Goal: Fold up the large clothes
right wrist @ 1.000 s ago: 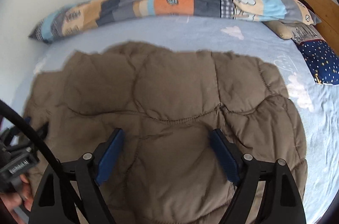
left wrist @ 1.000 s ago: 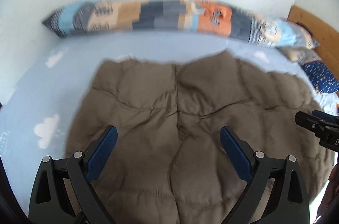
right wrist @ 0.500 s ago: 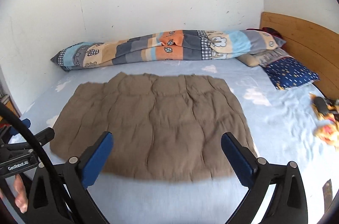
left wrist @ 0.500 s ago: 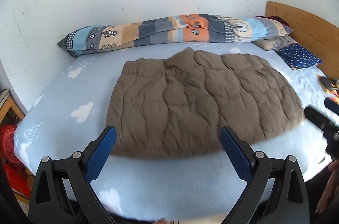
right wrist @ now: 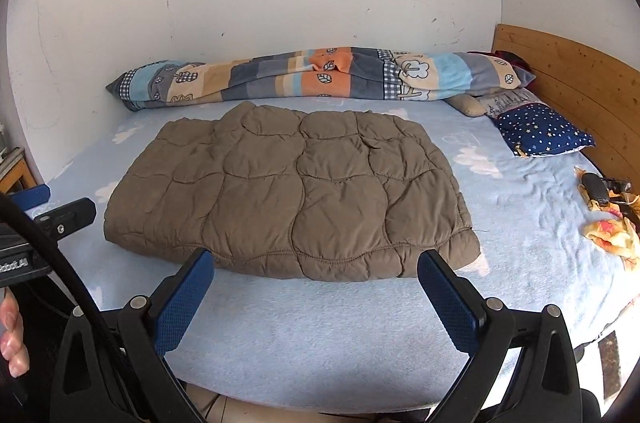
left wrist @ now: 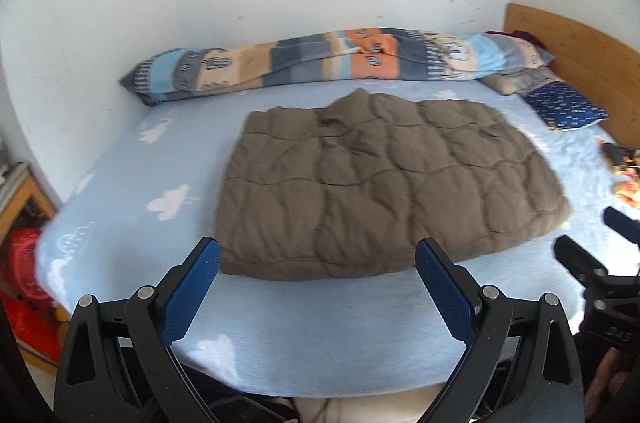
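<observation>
One brown quilted garment (right wrist: 292,195), folded flat at the middle of one blue cloud-print bed sheet (right wrist: 320,335). At ten to one o'clock beyond it, one long patchwork blanket roll (right wrist: 320,75) against the wall. At two o'clock, one star-print navy pillow (right wrist: 544,131) beside one wooden headboard (right wrist: 576,71). At three o'clock, one crumpled yellow cloth (right wrist: 612,227), well apart from the garment.

Two grippers. Left gripper (left wrist: 318,287): blue pads (left wrist: 192,291) spread wide, released, gripping nothing, poised short of the garment's near edge. Right gripper (right wrist: 314,297): jaws just opened wide, pads (right wrist: 448,307) apart, nothing between them, garment's near edge just beyond the tips, untouched.
</observation>
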